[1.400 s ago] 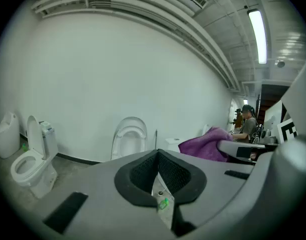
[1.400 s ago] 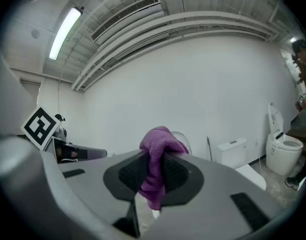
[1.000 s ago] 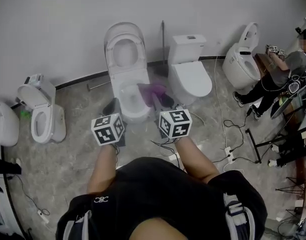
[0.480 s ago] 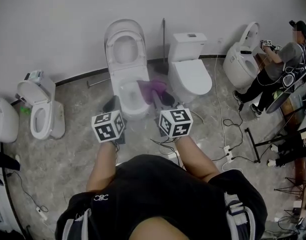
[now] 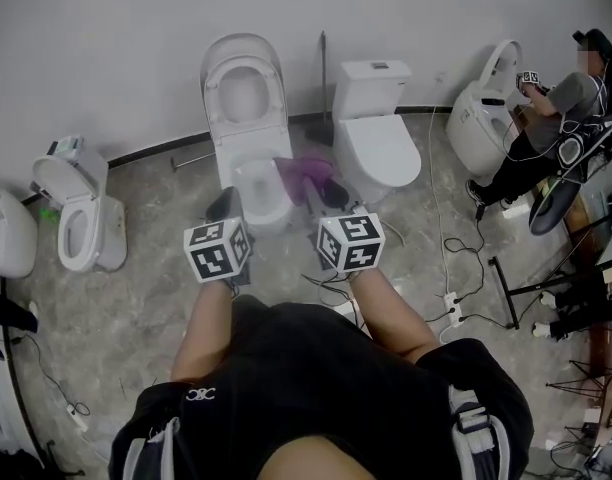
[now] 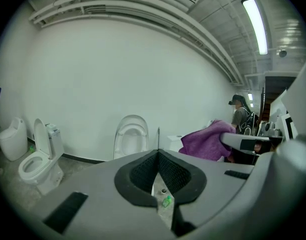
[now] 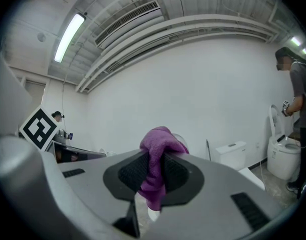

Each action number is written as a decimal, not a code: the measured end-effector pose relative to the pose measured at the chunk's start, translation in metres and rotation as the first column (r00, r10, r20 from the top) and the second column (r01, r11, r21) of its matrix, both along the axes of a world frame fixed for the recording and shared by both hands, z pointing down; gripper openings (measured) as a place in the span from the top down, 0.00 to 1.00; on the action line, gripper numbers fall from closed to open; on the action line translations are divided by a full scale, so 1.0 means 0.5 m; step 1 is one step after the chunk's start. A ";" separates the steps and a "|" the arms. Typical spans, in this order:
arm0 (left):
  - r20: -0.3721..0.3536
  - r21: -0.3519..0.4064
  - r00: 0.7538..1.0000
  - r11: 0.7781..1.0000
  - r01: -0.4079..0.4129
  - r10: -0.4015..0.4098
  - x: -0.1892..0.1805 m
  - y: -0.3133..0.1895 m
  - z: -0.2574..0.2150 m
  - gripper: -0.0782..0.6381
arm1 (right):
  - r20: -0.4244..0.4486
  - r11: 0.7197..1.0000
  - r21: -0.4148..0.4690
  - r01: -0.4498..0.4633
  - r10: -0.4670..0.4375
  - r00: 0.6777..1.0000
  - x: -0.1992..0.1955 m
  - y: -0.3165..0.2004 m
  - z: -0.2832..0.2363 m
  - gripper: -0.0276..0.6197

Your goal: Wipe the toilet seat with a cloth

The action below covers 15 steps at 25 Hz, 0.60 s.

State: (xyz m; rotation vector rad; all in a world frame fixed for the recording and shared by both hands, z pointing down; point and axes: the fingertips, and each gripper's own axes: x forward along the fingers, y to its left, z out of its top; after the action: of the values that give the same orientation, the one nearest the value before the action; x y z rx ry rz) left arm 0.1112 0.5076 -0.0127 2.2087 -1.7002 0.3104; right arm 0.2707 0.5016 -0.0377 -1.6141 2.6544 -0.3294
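A white toilet [image 5: 251, 178] stands by the wall ahead, its lid and seat ring [image 5: 243, 93] raised upright. My right gripper [image 5: 321, 193] is shut on a purple cloth [image 5: 308, 176] that hangs just right of the bowl. In the right gripper view the cloth [image 7: 155, 159] is pinched between the black pads and droops below them. My left gripper [image 5: 226, 210] hovers at the bowl's near left, shut and holding nothing. In the left gripper view its pads [image 6: 143, 171] meet, the toilet [image 6: 131, 136] is straight ahead and the cloth [image 6: 208, 141] shows at right.
A closed toilet [image 5: 378, 153] stands right of the open one, with a long-handled tool [image 5: 324, 78] against the wall between them. Two more toilets [image 5: 81, 228] sit at left. Cables and a power strip [image 5: 454, 303] lie on the floor at right, where another person [image 5: 556, 118] works at a toilet.
Both grippers have eased a little towards the toilet, the cloth still in the right one. The person at the far right has shifted closer to their toilet.
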 end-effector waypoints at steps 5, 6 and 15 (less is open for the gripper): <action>0.018 -0.020 1.000 1.000 0.015 -0.015 0.010 -0.007 0.026 0.88 | 0.011 1.000 -0.017 0.014 -0.014 1.000 0.019 -0.016 0.019 0.85; 0.008 -0.030 1.000 0.999 0.022 -0.022 0.003 -0.012 0.034 0.88 | 0.010 1.000 -0.019 0.018 -0.017 1.000 0.014 -0.022 0.023 0.85; -0.013 -0.035 1.000 0.999 0.012 -0.013 -0.023 -0.169 0.053 0.88 | -0.011 0.999 -0.033 0.015 -0.015 1.000 -0.018 -0.166 0.046 0.85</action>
State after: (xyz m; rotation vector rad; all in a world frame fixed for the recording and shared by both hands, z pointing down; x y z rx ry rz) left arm 0.0999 0.4229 0.0140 2.1694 -1.6882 0.3197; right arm 0.2618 0.4187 -0.0145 -1.6099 2.6846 -0.3673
